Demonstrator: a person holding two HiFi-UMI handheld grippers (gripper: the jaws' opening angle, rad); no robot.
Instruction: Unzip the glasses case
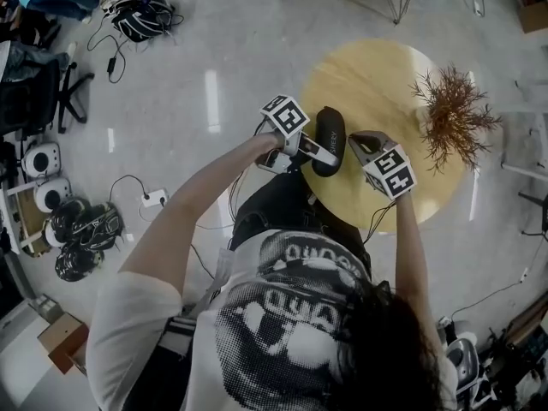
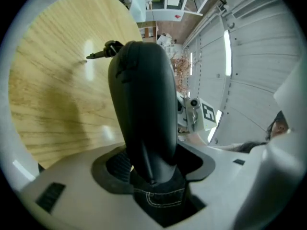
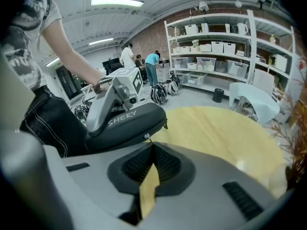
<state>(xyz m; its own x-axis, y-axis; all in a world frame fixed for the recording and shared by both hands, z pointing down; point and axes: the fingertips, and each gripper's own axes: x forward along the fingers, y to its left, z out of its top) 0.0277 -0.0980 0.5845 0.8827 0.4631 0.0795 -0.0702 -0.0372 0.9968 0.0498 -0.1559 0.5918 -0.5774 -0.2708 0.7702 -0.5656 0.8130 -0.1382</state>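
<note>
A black glasses case [image 1: 329, 137] lies at the near edge of the round wooden table [image 1: 385, 84]. My left gripper [image 1: 310, 148] comes in level from the left, shut on the case's near end [image 2: 144, 104], which runs away between the jaws. A clip [image 2: 106, 50] sticks out at the case's far end. My right gripper [image 1: 353, 142] slants down at the case's right side. In the right gripper view its jaws are shut [image 3: 149, 145], tips against the case's seam [image 3: 127, 123]. A small metal zipper pull [image 3: 147, 136] is pinched at the tips.
A dried brown plant [image 1: 452, 116] stands on the table's right side. The person's legs in black trousers [image 1: 274, 204] are against the table's near edge. Helmets, cables and boxes [image 1: 81, 229] lie on the floor to the left. Shelves [image 3: 225, 47] stand beyond the table.
</note>
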